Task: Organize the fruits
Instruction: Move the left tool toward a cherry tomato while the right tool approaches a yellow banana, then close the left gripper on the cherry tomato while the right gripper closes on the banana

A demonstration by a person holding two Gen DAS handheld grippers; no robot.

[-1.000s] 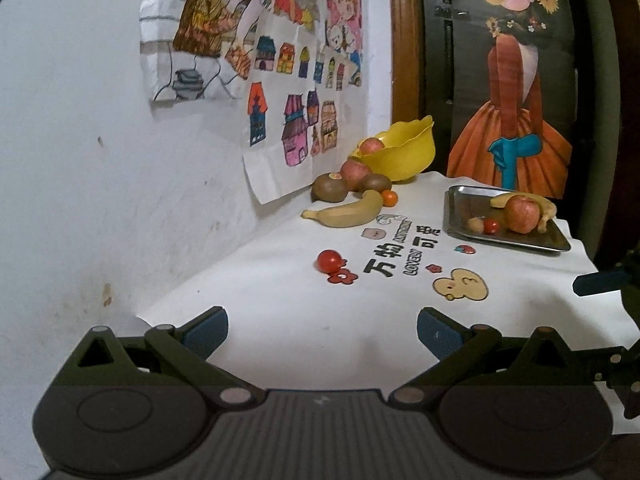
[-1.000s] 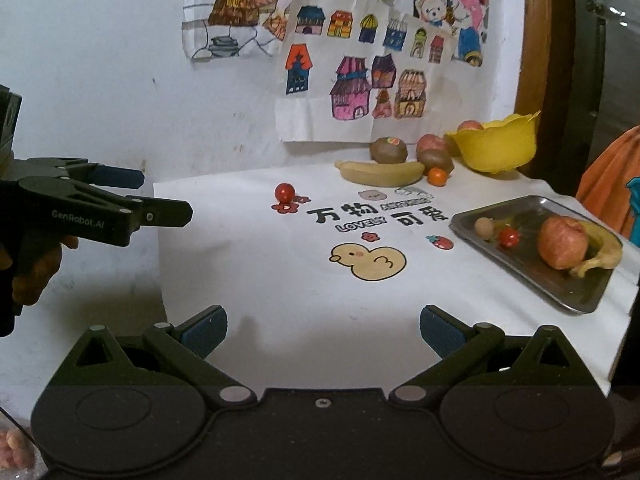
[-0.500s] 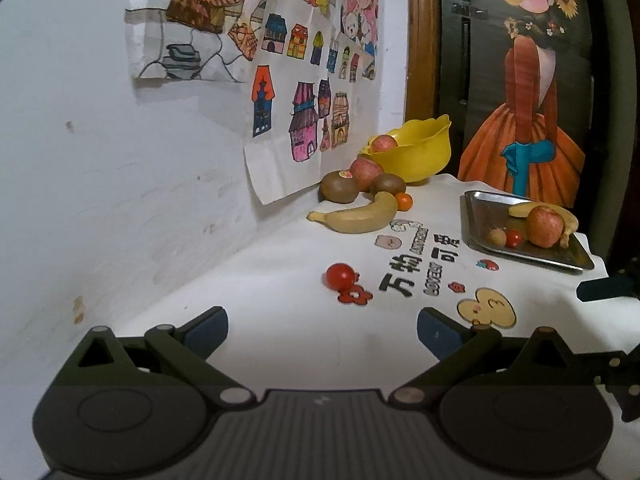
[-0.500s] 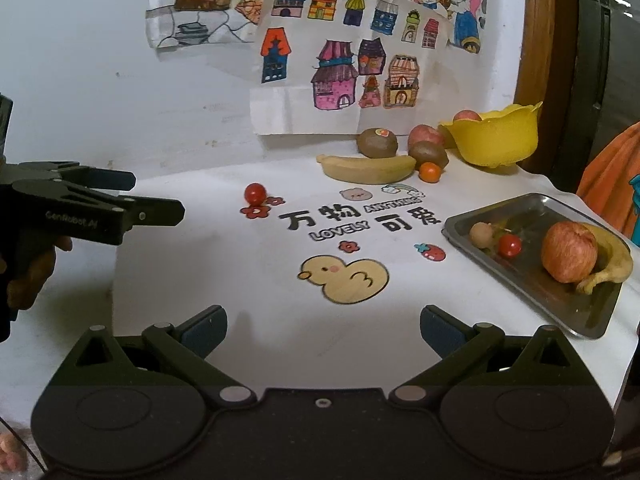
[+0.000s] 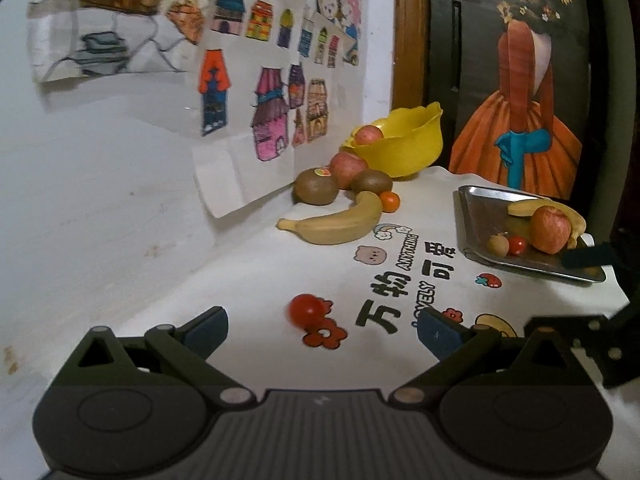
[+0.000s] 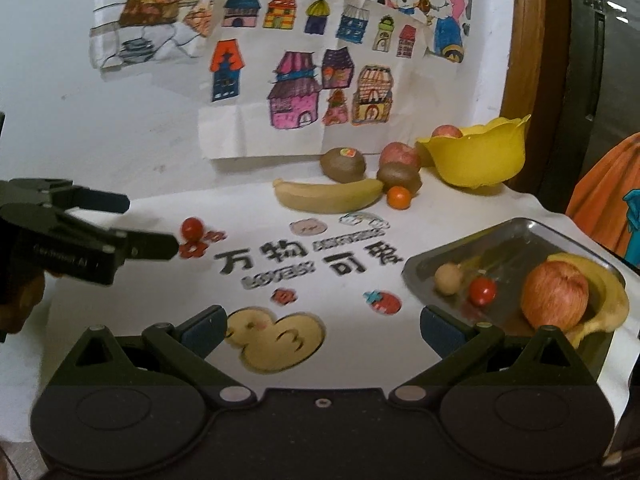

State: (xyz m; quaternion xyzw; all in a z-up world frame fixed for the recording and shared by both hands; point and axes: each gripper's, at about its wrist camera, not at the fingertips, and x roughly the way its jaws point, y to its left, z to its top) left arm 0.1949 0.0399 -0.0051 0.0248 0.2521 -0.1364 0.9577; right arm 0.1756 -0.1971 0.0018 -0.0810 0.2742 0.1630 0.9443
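Fruit lies scattered over my white desk [image 6: 140, 340]. My left claw [image 5: 322, 330] is spread wide and empty, a cherry tomato [image 5: 303, 311] lying just ahead between its fingers. My right claw [image 6: 322, 328] is likewise released, holding nothing, above the duck print. By the wall a banana [image 6: 328, 196], two kiwis [image 6: 343, 165], an apple [image 6: 399, 155] and a small orange [image 6: 399, 197] cluster beside the yellow bowl [image 6: 476, 160], which holds another apple. The metal tray [image 6: 504, 236] on the right carries an apple, a banana, a tomato and a small tan fruit.
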